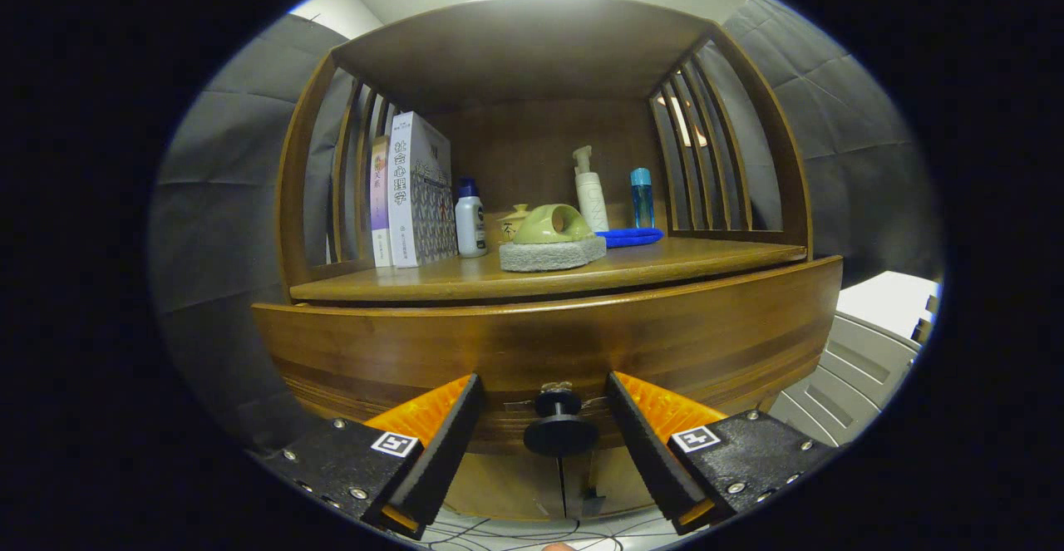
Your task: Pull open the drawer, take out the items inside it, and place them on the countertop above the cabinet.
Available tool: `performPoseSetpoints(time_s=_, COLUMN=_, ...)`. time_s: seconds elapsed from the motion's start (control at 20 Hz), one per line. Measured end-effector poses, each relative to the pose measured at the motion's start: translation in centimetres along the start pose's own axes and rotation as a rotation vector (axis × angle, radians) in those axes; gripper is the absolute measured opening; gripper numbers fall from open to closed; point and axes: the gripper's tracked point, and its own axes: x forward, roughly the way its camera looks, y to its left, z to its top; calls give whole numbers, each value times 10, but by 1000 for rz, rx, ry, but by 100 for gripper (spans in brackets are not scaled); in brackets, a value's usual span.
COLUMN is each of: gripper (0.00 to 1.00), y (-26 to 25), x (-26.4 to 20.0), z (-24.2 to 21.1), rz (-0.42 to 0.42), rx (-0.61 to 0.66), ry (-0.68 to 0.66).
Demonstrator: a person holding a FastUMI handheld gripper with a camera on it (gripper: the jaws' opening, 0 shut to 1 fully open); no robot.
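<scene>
We hold the claw (544, 418) wide open around the knob (559, 425) of the closed drawer (549, 347) — gripping nothing — so pulling, emptying and loading the tabletop (665, 264) all remain.

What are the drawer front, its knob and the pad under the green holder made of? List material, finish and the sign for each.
Drawer front: likely varnished wood; grain and sheen show.
Knob, between the open fingers: dark and smooth, plastic or metal, unclear.
Pad: grey, fuzzy-looking, probably felt or scouring sponge.
</scene>
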Motion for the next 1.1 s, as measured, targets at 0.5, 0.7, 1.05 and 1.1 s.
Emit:
performPoseSetpoints(time_s=0.5, gripper=95, y=3, x=30, z=5, rz=-11, rx=-3, ry=3)
performPoseSetpoints(time_s=0.7, gripper=95, y=7, x=35, z=7, rz=-19, rx=-13, ry=-11)
performPoseSetpoints(time_s=1.05, gripper=95, y=19, x=2, z=48, rz=38, rx=-67, ry=-94)
performPoseSetpoints(time_s=1.1, gripper=95, y=19, x=-7, z=53, rz=45, rx=-60, ry=-96)
